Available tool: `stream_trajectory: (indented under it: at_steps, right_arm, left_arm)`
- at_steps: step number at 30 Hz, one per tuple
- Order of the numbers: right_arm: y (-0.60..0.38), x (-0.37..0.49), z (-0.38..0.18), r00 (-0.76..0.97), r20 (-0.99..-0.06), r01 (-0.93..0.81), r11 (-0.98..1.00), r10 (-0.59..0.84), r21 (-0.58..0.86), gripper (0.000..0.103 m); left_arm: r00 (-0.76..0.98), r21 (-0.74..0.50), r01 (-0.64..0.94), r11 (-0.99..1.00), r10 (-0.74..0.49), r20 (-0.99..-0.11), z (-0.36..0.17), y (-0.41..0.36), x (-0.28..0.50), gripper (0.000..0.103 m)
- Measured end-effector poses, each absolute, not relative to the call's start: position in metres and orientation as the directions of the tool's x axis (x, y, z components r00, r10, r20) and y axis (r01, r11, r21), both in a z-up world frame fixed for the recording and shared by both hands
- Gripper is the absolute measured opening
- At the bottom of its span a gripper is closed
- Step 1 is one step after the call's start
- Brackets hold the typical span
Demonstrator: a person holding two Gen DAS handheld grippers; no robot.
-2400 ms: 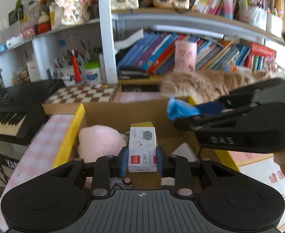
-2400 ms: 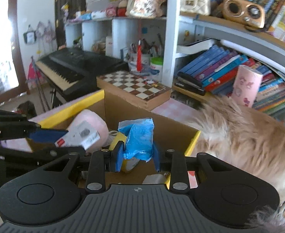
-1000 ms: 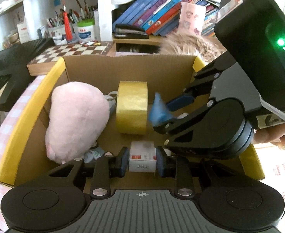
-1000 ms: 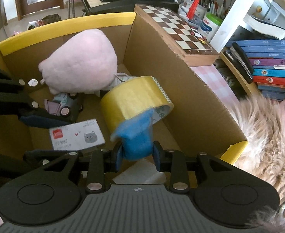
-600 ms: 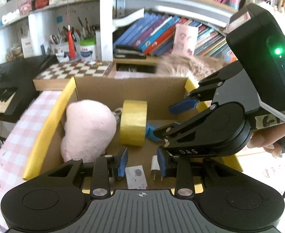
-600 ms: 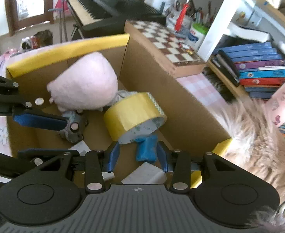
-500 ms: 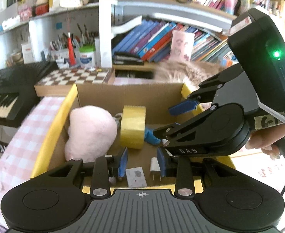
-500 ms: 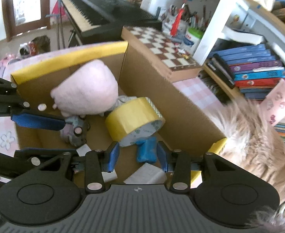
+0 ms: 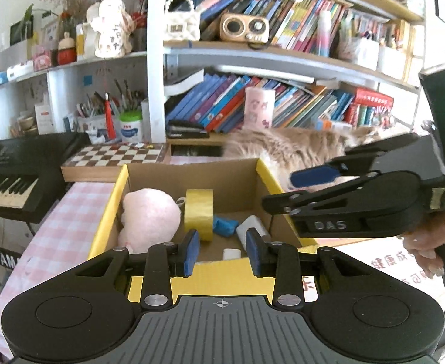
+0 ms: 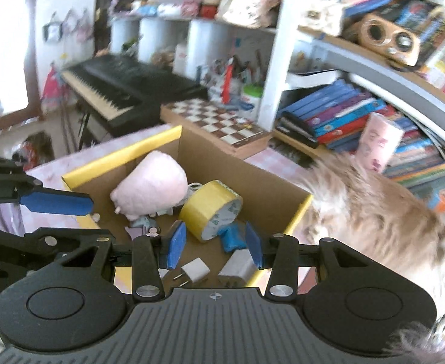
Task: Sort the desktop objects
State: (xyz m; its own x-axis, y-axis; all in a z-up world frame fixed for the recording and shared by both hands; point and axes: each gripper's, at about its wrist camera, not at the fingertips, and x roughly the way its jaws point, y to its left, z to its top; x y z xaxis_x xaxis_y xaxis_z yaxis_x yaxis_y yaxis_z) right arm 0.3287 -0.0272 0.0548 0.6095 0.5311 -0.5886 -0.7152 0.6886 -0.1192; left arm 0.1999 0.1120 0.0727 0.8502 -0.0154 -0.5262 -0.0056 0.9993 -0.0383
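A cardboard box with yellow rims holds a pink plush, a yellow tape roll, a blue packet and white chargers. My left gripper is open and empty above the box's near rim. My right gripper is open and empty above the box; it shows in the left wrist view at the box's right. The small staples box is hidden.
A fluffy tan cat lies right behind the box. A chessboard box and a black keyboard stand to the left. Crowded bookshelves rise behind. The table has a pink checked cloth.
Both grippers opened and dropped the staples box and the blue packet into the cardboard box, then pulled up and back from it. The blue packet now lies beside the tape roll.
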Motion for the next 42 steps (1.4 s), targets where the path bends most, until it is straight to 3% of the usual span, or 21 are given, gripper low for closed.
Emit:
stream_trajectory:
  at_steps: [10, 12, 18, 30, 42]
  right_arm:
    - [-0.073, 0.267, 0.054, 0.719, -0.522, -0.554, 0.832, 0.459, -0.031, 0.042]
    - [-0.080, 0.253, 0.050, 0.734, -0.519, -0.519, 0.855, 0.438, -0.013, 0.043]
    - [-0.097, 0.215, 0.032, 0.748, -0.540, -0.413, 0.907, 0.385, 0.075, 0.049]
    - [-0.109, 0.145, -0.007, 0.765, -0.587, -0.271, 0.959, 0.266, 0.082, 0.052]
    - [-0.124, 0.097, -0.020, 0.803, -0.583, -0.131, 0.991, 0.123, 0.029, 0.072]
  left_arm:
    - [0.856, -0.025, 0.026, 0.999, -0.035, -0.515, 0.073, 0.111, 0.155, 0.035]
    - [0.857, -0.029, 0.018, 0.999, -0.030, -0.515, 0.071, 0.113, 0.146, 0.042]
    - [0.858, -0.010, 0.008, 1.000, -0.012, -0.513, 0.065, 0.110, 0.120, 0.050]
    - [0.848, 0.018, -0.043, 0.999, 0.046, -0.528, 0.040, 0.099, 0.072, 0.071]
    - [0.858, 0.064, -0.046, 0.997, 0.072, -0.508, 0.026, 0.077, 0.051, 0.091]
